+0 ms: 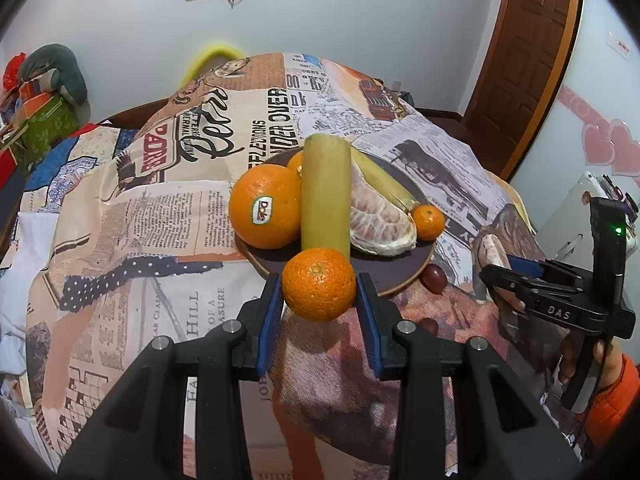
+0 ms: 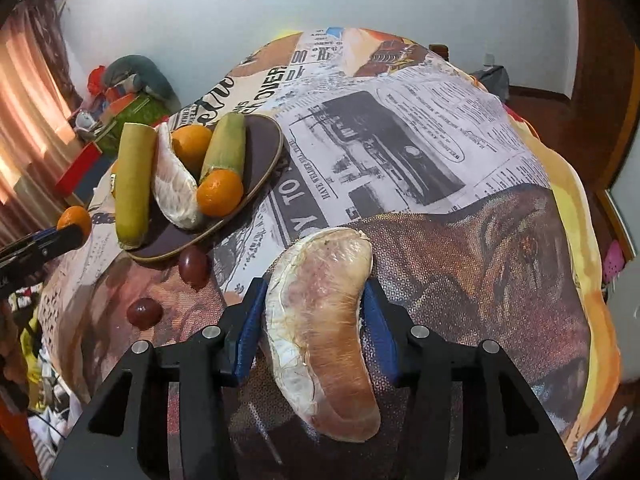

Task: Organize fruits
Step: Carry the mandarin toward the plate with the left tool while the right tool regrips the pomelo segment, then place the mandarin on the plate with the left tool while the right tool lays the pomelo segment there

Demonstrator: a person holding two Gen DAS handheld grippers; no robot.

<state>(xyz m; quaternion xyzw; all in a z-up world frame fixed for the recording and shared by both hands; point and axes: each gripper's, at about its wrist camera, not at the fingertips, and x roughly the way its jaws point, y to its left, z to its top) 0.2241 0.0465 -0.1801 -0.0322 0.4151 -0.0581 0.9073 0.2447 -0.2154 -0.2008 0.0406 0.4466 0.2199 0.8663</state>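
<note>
- The left gripper (image 1: 319, 292) is clamping a mandarin (image 1: 319, 285) in its jaws, just over the near rim of the brown plate (image 1: 416, 268).
- The right gripper (image 2: 316, 316) is holding a peeled pomelo segment (image 2: 320, 332) between its jaws, pads pressing both sides, above the newsprint tablecloth (image 2: 400, 140).
- Two grapes (image 2: 193, 265) are lying beside the plate.
</note>
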